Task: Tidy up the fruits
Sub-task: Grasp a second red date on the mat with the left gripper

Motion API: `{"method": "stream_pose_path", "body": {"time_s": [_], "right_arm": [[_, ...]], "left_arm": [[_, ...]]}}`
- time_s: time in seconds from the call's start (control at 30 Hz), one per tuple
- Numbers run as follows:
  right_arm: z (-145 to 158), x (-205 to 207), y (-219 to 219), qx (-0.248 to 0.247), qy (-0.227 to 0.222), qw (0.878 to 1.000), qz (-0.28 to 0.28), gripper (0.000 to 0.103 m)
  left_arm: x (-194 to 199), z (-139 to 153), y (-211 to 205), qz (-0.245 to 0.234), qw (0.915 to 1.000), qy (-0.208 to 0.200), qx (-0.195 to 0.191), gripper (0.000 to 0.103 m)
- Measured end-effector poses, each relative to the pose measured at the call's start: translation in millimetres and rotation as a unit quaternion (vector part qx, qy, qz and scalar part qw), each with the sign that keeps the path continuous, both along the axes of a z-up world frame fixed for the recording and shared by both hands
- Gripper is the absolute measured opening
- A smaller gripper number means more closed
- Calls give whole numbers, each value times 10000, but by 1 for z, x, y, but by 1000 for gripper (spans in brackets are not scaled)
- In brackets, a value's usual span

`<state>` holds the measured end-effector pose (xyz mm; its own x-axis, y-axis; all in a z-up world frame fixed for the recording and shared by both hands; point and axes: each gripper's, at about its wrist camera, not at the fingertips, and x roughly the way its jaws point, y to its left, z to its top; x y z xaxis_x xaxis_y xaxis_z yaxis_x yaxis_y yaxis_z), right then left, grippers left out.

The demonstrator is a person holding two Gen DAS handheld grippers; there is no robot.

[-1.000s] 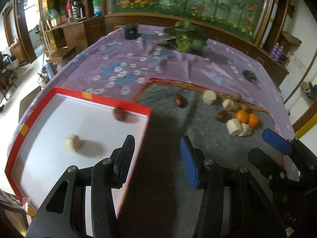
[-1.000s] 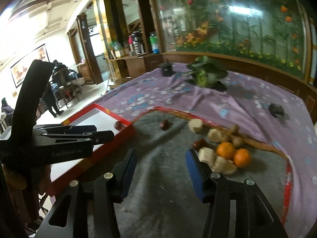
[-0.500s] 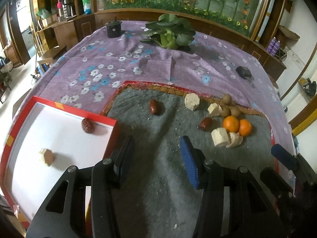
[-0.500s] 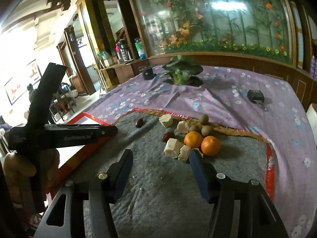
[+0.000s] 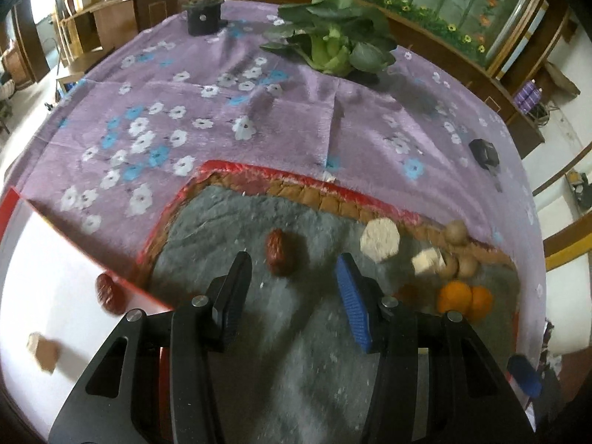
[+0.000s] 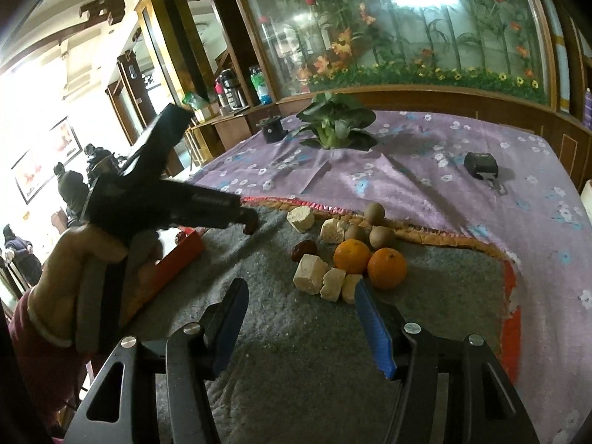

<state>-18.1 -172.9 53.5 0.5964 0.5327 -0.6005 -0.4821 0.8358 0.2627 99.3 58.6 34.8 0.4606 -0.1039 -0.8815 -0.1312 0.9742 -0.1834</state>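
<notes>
My left gripper (image 5: 294, 281) is open over the grey mat (image 5: 229, 222), and a red date (image 5: 279, 257) lies just ahead between its fingertips, untouched. To its left, the red-edged white tray (image 5: 55, 259) holds another date (image 5: 109, 294) and a pale chunk (image 5: 42, 349). In the right wrist view, my right gripper (image 6: 301, 314) is open and empty just short of a pile of pale chunks (image 6: 310, 273), two oranges (image 6: 386, 266), a date (image 6: 303, 249) and brown round fruits (image 6: 383, 236). A hand holds the left gripper (image 6: 249, 224) there, pointing down at the mat.
A purple flowered cloth (image 5: 222, 111) covers the table. At the back stand a leafy green vegetable (image 5: 340, 44) and a black pot (image 5: 203, 18). A small black object (image 5: 483, 151) lies at the right. People (image 6: 74, 192) stand far off at the left.
My left gripper has swung right from over the tray to the mat and come down close to the lone date. My right gripper has neared the fruit pile and its jaws have widened.
</notes>
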Motion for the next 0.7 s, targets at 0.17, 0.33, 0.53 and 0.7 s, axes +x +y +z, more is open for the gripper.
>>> {"method": "stream_pose_path", "body": {"time_s": [0.17,0.33,0.53,0.7], "right_arm": [[0,2,1,4,48,10000,64,58],[7,7,6,-113,53,9998,155,58],[15,28,26,-333,79,9989,327,58],[11,57,56,-760,65,9958,500,58]], "left_arm": [[12,-10,6,68,9997,170,-156,47],[14,-16,7,101,9998,167,62,21],[6,-12,12,131,9999,95,54,15],[-21,12,14,51,9995,-277,145,15]]}}
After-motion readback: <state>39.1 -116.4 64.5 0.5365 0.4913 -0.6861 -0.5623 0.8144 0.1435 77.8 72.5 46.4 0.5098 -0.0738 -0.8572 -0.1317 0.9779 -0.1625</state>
